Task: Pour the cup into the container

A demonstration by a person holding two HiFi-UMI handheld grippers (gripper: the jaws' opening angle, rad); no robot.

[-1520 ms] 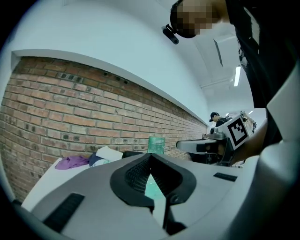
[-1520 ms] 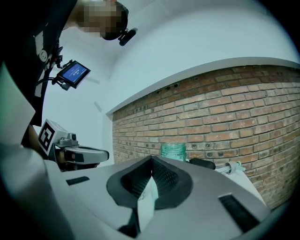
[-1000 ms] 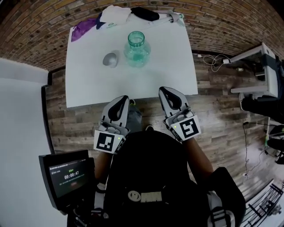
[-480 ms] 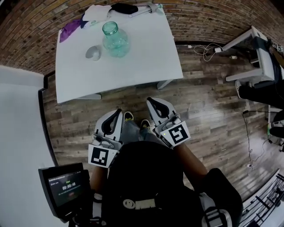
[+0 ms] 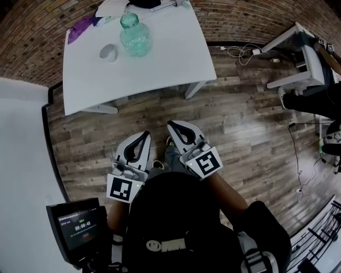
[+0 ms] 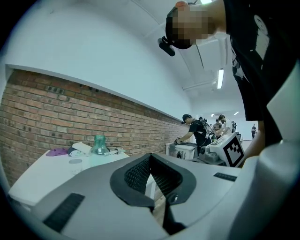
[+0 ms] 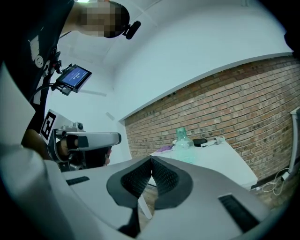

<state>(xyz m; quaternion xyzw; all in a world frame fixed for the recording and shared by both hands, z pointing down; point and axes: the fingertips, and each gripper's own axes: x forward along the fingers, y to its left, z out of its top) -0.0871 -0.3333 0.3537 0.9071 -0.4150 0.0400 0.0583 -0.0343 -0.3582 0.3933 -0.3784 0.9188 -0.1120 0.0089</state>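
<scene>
A green glass container (image 5: 135, 34) is pictured upright on the white counter (image 5: 160, 64), with the small pale cup (image 5: 108, 51) just beside it, toward the counter's left edge. What either one holds cannot be made out. Behind the container, toward the brick wall (image 5: 48, 32), a purple cloth (image 5: 80, 25) and a white cloth (image 5: 112, 8) are heaped. Both grippers are held over the wooden floor (image 5: 240, 122), well apart from the container. The left gripper (image 5: 145, 134) and the right gripper (image 5: 171, 125) are each shown with jaws pressed together and nothing between them. People (image 6: 197, 131) farther along the wall from the container are caught only in the left gripper view. The cup is shown clearly only in the head view.
</scene>
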